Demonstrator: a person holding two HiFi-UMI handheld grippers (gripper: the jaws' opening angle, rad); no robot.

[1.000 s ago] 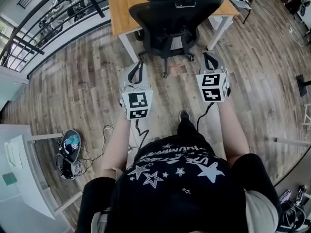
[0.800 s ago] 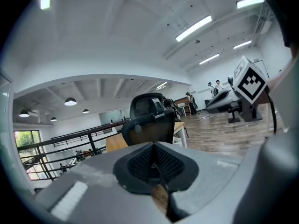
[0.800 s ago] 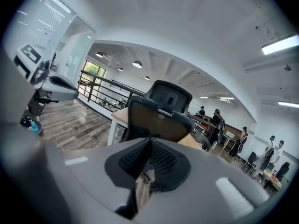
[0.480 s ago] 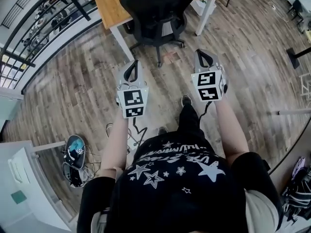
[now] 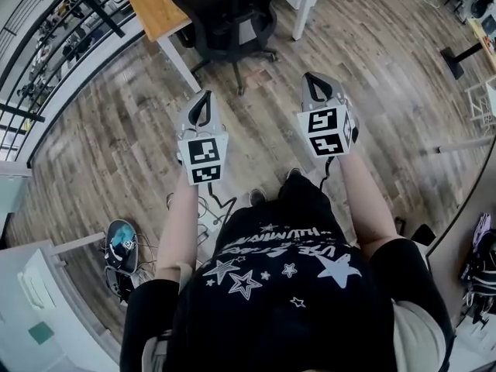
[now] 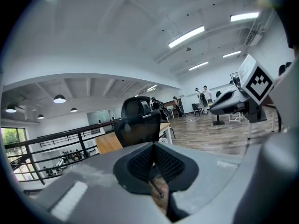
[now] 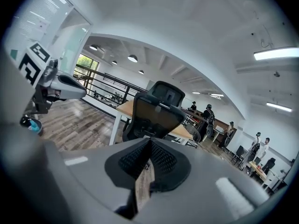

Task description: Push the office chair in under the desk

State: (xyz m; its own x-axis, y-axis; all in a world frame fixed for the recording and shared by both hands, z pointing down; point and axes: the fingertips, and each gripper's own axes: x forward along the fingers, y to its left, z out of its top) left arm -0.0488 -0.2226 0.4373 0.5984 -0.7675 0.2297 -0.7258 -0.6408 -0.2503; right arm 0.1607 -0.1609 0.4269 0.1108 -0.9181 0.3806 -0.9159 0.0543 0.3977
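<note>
The black office chair [image 5: 226,12] stands at the top of the head view, its seat tucked under the wooden desk [image 5: 146,5] and its back facing me. Both grippers hang in the air over the plank floor, well short of the chair and touching nothing. My left gripper [image 5: 204,96] is shut and empty, as is my right gripper [image 5: 311,78]. The left gripper view shows the chair [image 6: 138,124] and desk [image 6: 108,143] ahead past my closed left gripper [image 6: 153,148]. The right gripper view looks past the closed right gripper [image 7: 149,146] at the chair [image 7: 156,107].
A black railing [image 5: 48,59] runs along the upper left. Shoes and cables [image 5: 120,248] lie on the floor at the lower left beside a white cabinet [image 5: 37,301]. Bags [image 5: 482,268] sit at the right edge. People [image 7: 259,146] stand far off in the room.
Both grippers and the person have drawn back from the chair, which now sits farther off at the top of the head view. The chair itself stays under the desk.
</note>
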